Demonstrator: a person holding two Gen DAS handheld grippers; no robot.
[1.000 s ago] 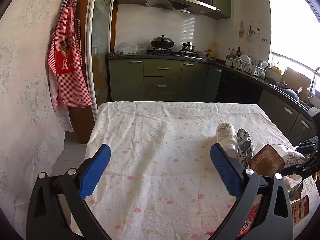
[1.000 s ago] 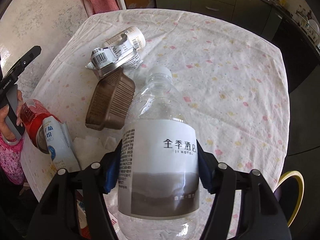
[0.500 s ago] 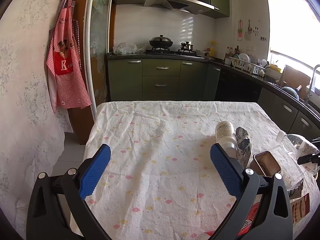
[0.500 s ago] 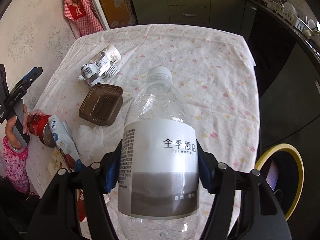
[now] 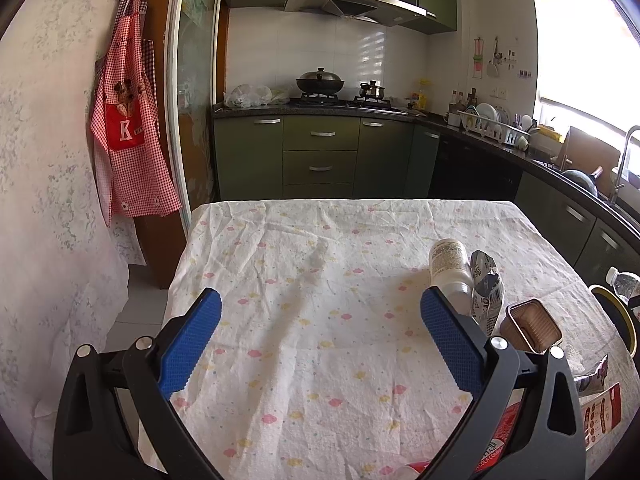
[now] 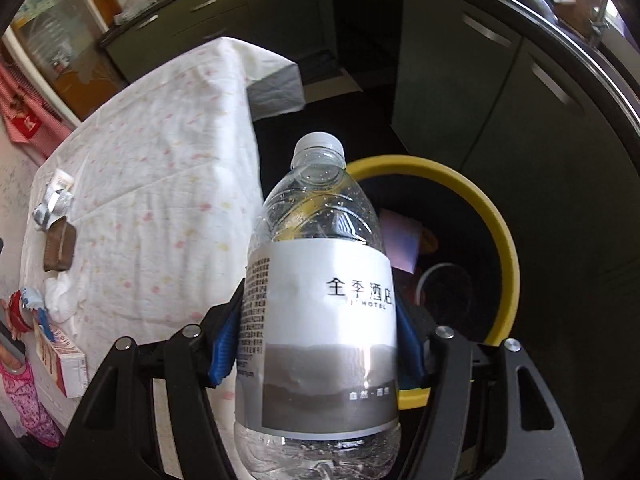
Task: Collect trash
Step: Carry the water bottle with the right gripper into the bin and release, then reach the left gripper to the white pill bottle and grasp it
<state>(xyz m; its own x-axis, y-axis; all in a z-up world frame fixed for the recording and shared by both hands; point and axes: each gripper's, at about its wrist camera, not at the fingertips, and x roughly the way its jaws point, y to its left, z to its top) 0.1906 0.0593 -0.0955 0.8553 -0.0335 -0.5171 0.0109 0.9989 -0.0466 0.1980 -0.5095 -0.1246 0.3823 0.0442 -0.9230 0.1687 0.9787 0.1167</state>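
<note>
Swung clear of the table [image 6: 152,184] since a second ago: the clear water bottle [image 6: 320,304], which then hung over the cloth beside the brown tray, now sits past the table edge with its capped neck pointing over the yellow-rimmed bin [image 6: 508,248] on the floor. Right gripper [image 6: 316,344] is clamped on the bottle, blue pads pressing either side of the white label; bottle upright in the jaws, cap away from the claw. Bin mouth lies just beyond and below the claw, some rubbish already inside. Judgement: carry is nearly done; release over the bin looks like the next step. Off to the claw's left, on the cloth, more trash waits: brown tray [image 6: 60,248], crumpled silver wrapper [image 6: 52,204], carton [image 6: 64,364], red can [image 6: 18,312]. Left gripper [image 5: 320,344] hangs over bare cloth, jaws spread wide, nothing between them, unmoved since before.
</note>
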